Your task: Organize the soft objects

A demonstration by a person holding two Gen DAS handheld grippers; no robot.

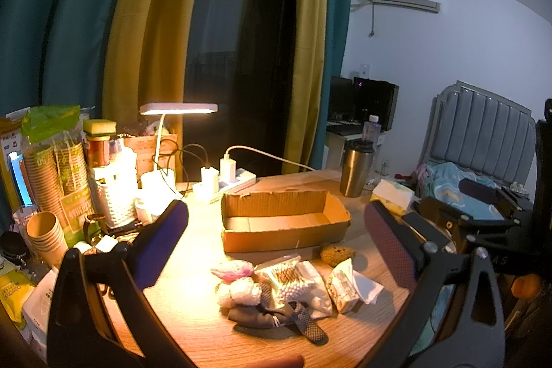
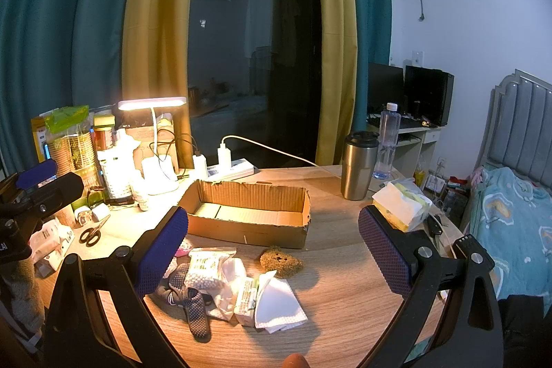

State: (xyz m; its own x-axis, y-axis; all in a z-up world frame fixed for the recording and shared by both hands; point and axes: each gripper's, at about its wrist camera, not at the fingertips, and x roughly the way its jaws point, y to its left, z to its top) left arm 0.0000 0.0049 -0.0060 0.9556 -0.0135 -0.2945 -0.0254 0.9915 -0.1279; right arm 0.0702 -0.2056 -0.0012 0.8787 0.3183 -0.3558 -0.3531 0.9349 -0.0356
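Observation:
A pile of soft things lies on the wooden table in front of an empty cardboard box (image 1: 283, 223) (image 2: 248, 212). It holds a bag of cotton swabs (image 1: 289, 278) (image 2: 205, 268), a brown sponge (image 1: 337, 253) (image 2: 281, 260), a dark sock (image 1: 307, 323) (image 2: 196, 312), a pink-white bundle (image 1: 232, 268), a wrapped tissue pack (image 1: 341, 288) (image 2: 246, 299) and a white cloth (image 2: 276, 302). My left gripper (image 1: 276, 223) is open and empty above the pile. My right gripper (image 2: 272, 230) is open and empty above it too. The left gripper (image 2: 38, 181) shows in the right view.
A lit desk lamp (image 1: 178, 109) (image 2: 151, 104), paper cups (image 1: 45, 230), a power strip (image 1: 227, 183), scissors (image 2: 93, 231) and clutter fill the left. A steel tumbler (image 1: 355, 168) (image 2: 358, 164) and a tissue box (image 2: 402, 204) stand right. A bed (image 2: 510, 216) lies beyond.

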